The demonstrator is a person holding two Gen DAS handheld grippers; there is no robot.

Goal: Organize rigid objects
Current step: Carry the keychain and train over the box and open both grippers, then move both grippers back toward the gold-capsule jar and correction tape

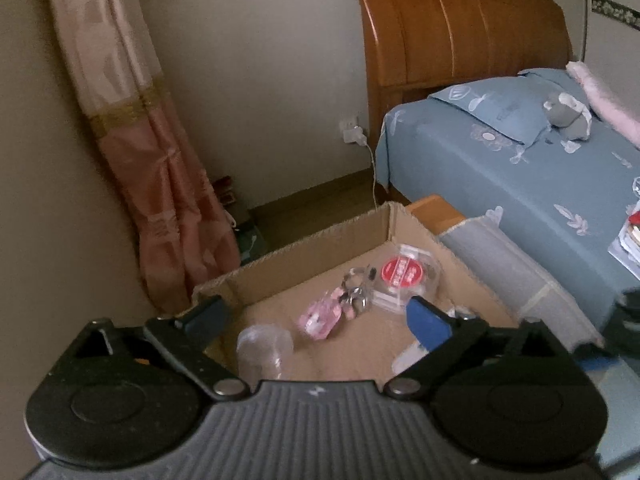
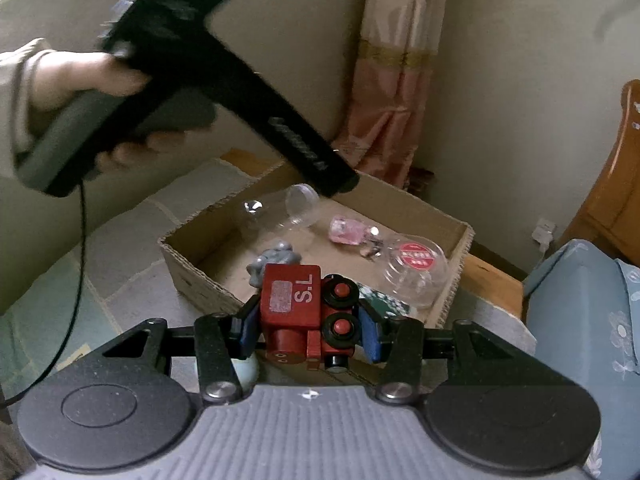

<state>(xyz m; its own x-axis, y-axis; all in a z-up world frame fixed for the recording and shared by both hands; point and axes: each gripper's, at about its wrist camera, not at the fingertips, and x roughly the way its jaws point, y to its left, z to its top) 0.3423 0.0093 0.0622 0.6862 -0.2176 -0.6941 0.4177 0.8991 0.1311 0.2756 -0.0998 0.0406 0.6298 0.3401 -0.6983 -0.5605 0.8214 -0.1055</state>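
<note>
An open cardboard box [image 1: 304, 254] holds a clear plastic bottle [image 1: 264, 350], a pink trinket [image 1: 318, 318], keys [image 1: 356, 296] and a clear round container with a red label [image 1: 404, 276]. My left gripper [image 1: 318, 318] hangs over the box, open, with nothing pressed between its pads. In the right wrist view my right gripper [image 2: 310, 332] is shut on a red toy train [image 2: 308, 308] at the near edge of the box [image 2: 200, 280]. A grey figurine [image 2: 276, 260] lies behind the train. A hand [image 2: 80, 88] holds the left gripper [image 2: 340, 184] above the bottle [image 2: 280, 212].
The box sits on a grey patterned cover [image 2: 132, 248]. A bed with a blue sheet [image 1: 500, 172] and a wooden headboard [image 1: 460, 28] stands to the right. A pink curtain [image 1: 152, 168] hangs by the wall. A pale green ball [image 2: 248, 372] lies under the right gripper.
</note>
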